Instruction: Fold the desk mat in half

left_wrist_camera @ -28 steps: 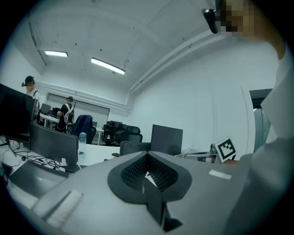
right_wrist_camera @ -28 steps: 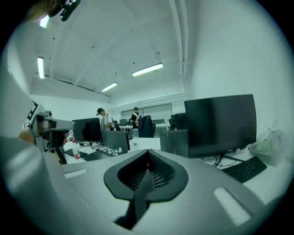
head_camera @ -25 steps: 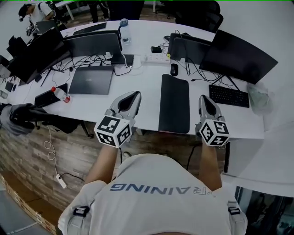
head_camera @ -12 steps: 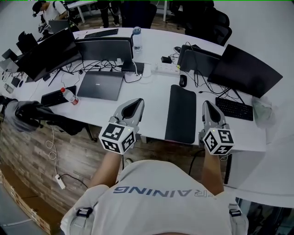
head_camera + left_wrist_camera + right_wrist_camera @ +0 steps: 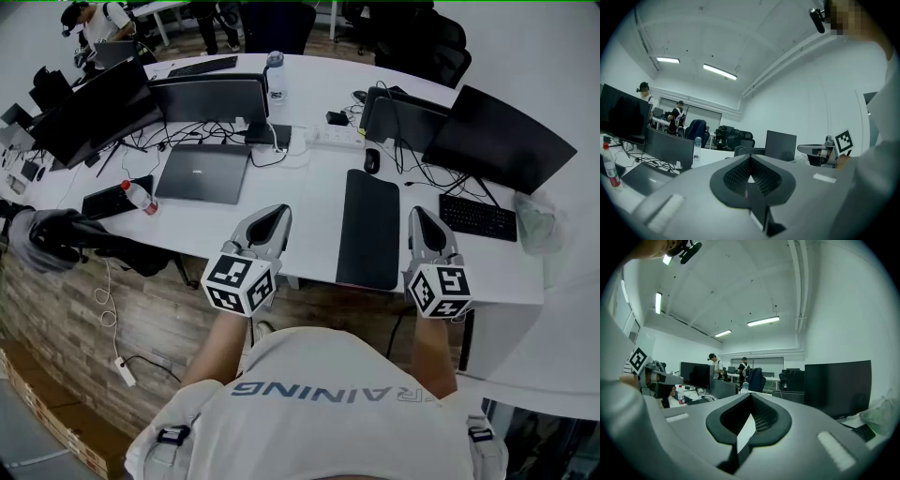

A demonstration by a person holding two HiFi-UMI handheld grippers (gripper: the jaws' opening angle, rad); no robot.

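A long, narrow black desk mat [image 5: 367, 228] lies flat on the white desk [image 5: 300, 202], reaching to its near edge. My left gripper [image 5: 273, 215] hovers over the near edge, left of the mat and apart from it. Its jaws are shut with nothing in them. On the mat's right side my right gripper [image 5: 418, 218] is held the same way, shut and empty. In the left gripper view the left gripper [image 5: 750, 157] points level across the room, and so does the right gripper [image 5: 751, 397] in the right gripper view. Neither of those views shows the mat.
A closed laptop [image 5: 202, 173] and a lying bottle [image 5: 138, 195] are left of the mat. A mouse [image 5: 372, 161], a power strip [image 5: 333, 138] and dark monitors [image 5: 497, 141] stand behind it. A keyboard [image 5: 478, 217] lies at the right. People stand far back.
The head view has shifted a little, so the desk sits further right in the frame. Both grippers stay shut on either side of the mat.
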